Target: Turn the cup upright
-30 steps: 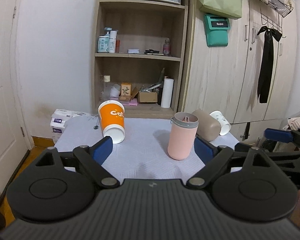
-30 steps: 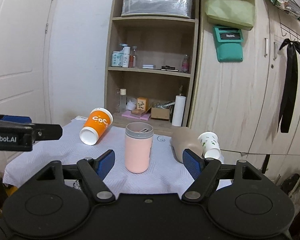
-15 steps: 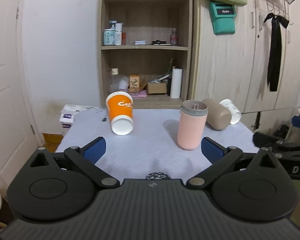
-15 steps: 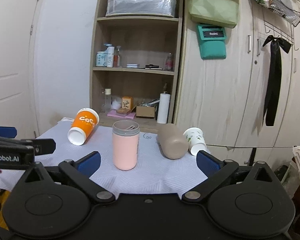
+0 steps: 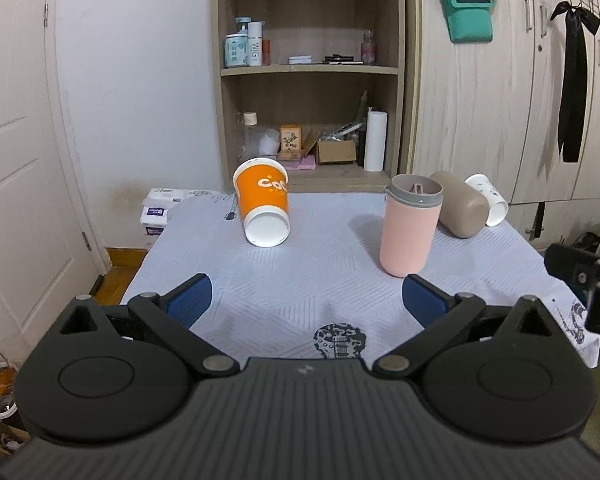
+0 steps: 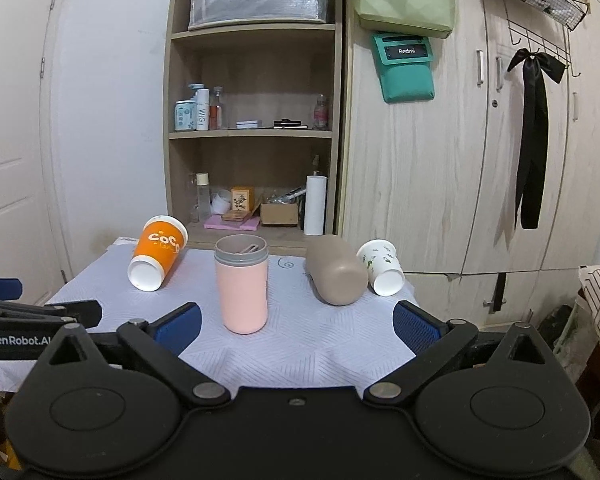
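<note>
An orange paper cup (image 5: 263, 203) lies on its side at the table's far left, its base toward me; it also shows in the right wrist view (image 6: 158, 253). A pink cup (image 5: 410, 224) with a grey rim stands upright mid-table, also in the right wrist view (image 6: 242, 284). A tan cup (image 6: 335, 275) and a white floral paper cup (image 6: 381, 266) lie on their sides at the far right. My left gripper (image 5: 306, 300) is open and empty over the near table edge. My right gripper (image 6: 296, 322) is open and empty, short of the pink cup.
The table carries a pale patterned cloth (image 5: 320, 280). A wooden shelf unit (image 6: 256, 140) with bottles and boxes stands behind it, wardrobe doors (image 6: 480, 140) to the right, a white door (image 5: 12, 160) to the left. Tissue packs (image 5: 156, 212) sit beyond the table's left edge.
Both grippers have pulled back from the table and opened wider. The cups have not moved.
</note>
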The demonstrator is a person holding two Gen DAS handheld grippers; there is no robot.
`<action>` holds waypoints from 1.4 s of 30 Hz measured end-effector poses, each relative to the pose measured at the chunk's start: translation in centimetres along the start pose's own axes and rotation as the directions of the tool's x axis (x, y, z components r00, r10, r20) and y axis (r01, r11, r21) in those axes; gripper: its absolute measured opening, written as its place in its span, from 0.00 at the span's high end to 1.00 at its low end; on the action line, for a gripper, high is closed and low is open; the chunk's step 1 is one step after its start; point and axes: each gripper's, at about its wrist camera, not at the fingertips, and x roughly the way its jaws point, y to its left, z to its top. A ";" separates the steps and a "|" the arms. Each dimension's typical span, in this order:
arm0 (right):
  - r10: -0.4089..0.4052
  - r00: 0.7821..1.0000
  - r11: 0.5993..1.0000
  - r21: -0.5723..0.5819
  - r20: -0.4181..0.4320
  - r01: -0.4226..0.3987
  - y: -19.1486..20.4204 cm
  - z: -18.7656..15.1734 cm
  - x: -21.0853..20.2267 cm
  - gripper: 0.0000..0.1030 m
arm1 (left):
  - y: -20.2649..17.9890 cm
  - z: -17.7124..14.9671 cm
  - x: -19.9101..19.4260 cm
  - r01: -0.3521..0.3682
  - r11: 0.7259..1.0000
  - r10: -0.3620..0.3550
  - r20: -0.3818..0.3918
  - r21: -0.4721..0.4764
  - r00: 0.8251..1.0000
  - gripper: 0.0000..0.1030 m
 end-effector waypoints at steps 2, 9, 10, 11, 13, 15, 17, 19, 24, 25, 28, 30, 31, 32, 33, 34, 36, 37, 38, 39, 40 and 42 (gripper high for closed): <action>0.004 1.000 1.000 0.000 0.001 -0.004 0.0 0.0 -0.1 0.00 | 0.1 0.0 -0.1 0.001 1.000 -0.001 0.008 0.002 1.000 0.00; 0.008 1.000 1.000 -0.005 0.002 -0.008 0.2 -0.1 -0.1 0.00 | 0.1 -0.1 -0.4 -0.006 1.000 0.006 0.026 0.013 1.000 0.00; 0.010 1.000 1.000 -0.006 0.000 -0.010 0.2 0.0 -0.1 0.00 | 0.1 -0.1 -0.5 -0.009 1.000 0.009 0.028 0.015 1.000 0.00; 0.011 1.000 1.000 -0.008 -0.001 -0.011 0.2 -0.1 -0.1 0.00 | 0.1 -0.1 -0.6 -0.014 1.000 0.014 0.032 0.020 0.999 0.00; 0.009 1.000 1.000 -0.008 0.000 -0.009 0.2 -0.1 -0.1 0.00 | -0.1 -0.2 -0.7 -0.034 0.999 0.033 0.041 0.034 0.999 0.00; 0.010 1.000 1.000 -0.006 0.002 -0.010 0.2 -0.1 -0.2 0.00 | -0.1 -0.2 -0.8 -0.054 0.997 0.051 0.050 0.048 0.997 0.00; 0.010 1.000 1.000 -0.005 0.004 -0.010 0.2 0.0 -0.1 0.00 | -0.1 -0.2 -0.8 -0.062 0.997 0.059 0.052 0.050 0.997 0.00; 0.008 1.000 1.000 -0.005 0.005 -0.008 0.2 -0.1 -0.2 0.00 | -0.1 -0.1 -0.9 -0.059 0.997 0.056 0.053 0.051 0.997 0.00; 0.006 1.000 1.000 -0.008 0.007 -0.006 0.2 -0.1 -0.3 0.00 | 0.0 -0.2 -1.0 -0.060 0.997 0.057 0.065 0.046 0.996 0.00; 0.007 1.000 1.000 -0.010 0.007 -0.007 0.2 -0.1 -0.3 0.00 | -0.1 -0.2 -0.9 -0.064 0.997 0.061 0.063 0.047 0.996 0.00; 0.005 1.000 1.000 -0.017 0.009 -0.005 0.3 -0.1 -0.4 0.00 | -0.2 -0.3 -0.8 -0.070 0.996 0.067 0.059 0.050 0.996 0.00; 0.004 1.000 1.000 -0.020 0.009 -0.004 0.4 -0.1 -0.5 0.00 | -0.3 -0.4 -0.7 -0.077 0.996 0.074 0.059 0.051 0.996 0.00; 0.003 1.000 1.000 -0.022 0.009 -0.003 0.4 -0.1 -0.5 0.00 | -0.3 -0.4 -0.6 -0.077 0.996 0.074 0.062 0.052 0.995 0.00; 0.003 1.000 1.000 -0.024 0.009 -0.003 0.4 -0.1 -0.5 0.00 | -0.3 -0.4 -0.6 -0.076 0.996 0.073 0.065 0.054 0.995 0.00; 0.003 1.000 1.000 -0.026 0.008 -0.002 0.5 -0.2 -0.5 0.00 | -0.3 -0.4 -0.7 -0.075 0.996 0.071 0.066 0.053 0.995 0.00; 0.002 1.000 1.000 -0.027 0.008 -0.001 0.5 -0.2 -0.5 0.00 | -0.3 -0.5 -0.7 -0.074 0.996 0.070 0.068 0.052 0.995 0.00; 0.001 1.000 1.000 -0.029 0.007 -0.001 0.5 -0.2 -0.5 0.00 | -0.3 -0.5 -0.8 -0.072 0.996 0.068 0.071 0.050 0.995 0.00; 0.001 1.000 1.000 -0.029 0.006 -0.001 0.5 -0.1 -0.5 0.00 | -0.2 -0.5 -0.8 -0.073 0.996 0.069 0.073 0.050 0.995 0.00; 0.000 1.000 1.000 -0.029 0.006 0.000 0.5 -0.1 -0.5 0.00 | -0.3 -0.5 -0.8 -0.074 0.996 0.070 0.075 0.050 0.995 0.00; -0.001 1.000 1.000 -0.028 0.006 0.002 0.5 -0.1 -0.5 0.00 | -0.3 -0.5 -0.9 -0.074 0.996 0.070 0.076 0.051 0.995 0.00; -0.002 1.000 1.000 -0.028 0.005 0.003 0.5 -0.1 -0.5 0.00 | -0.3 -0.5 -0.9 -0.074 0.996 0.070 0.076 0.052 0.995 0.00; -0.004 1.000 1.000 -0.028 0.002 0.004 0.4 -0.1 -0.4 0.00 | -0.3 -0.5 -1.0 -0.074 0.996 0.070 0.078 0.055 0.995 0.00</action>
